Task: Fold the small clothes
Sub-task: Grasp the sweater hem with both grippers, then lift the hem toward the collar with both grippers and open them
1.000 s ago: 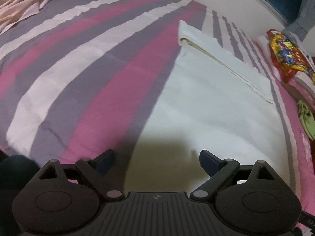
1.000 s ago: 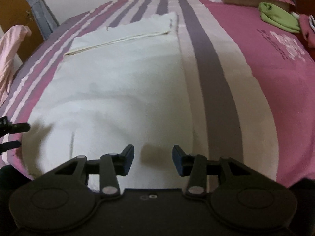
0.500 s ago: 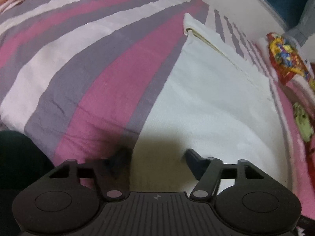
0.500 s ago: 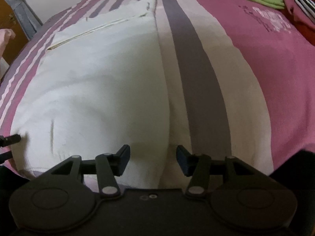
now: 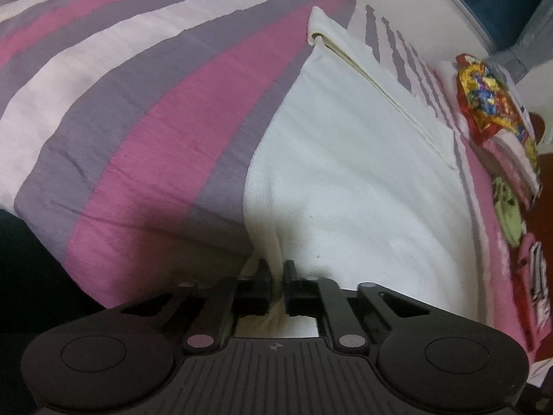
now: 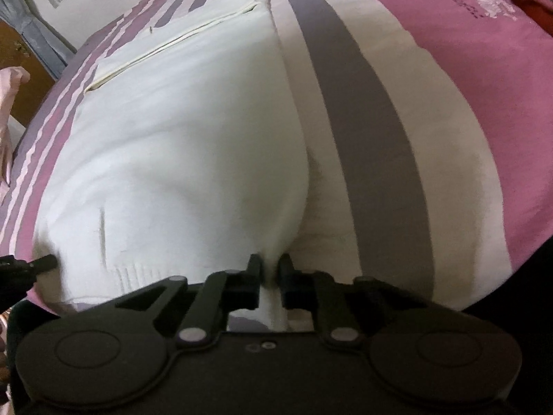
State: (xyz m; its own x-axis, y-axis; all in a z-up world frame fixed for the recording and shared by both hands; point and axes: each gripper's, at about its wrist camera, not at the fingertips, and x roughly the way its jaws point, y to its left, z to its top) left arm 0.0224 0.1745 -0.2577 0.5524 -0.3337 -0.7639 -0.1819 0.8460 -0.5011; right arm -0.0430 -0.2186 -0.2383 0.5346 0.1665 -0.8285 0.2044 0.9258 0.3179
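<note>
Your left gripper (image 5: 277, 271) and right gripper (image 6: 269, 265) each pinch a near corner of the white cloth (image 6: 193, 145) — grasp done. It lies flat on the striped bedspread (image 5: 145, 110), so every fold looks still ahead.

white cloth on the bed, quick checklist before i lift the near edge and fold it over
1. Left hand-held gripper shut on the white cloth at its near left corner: ok.
2. Right hand-held gripper shut on the near right corner: ok.
3. Only the cloth pinched, not the striped bedcover: cannot tell.
4. Far hem lying flat: ok.
5. Cloth surface clear of other items: ok.
</note>
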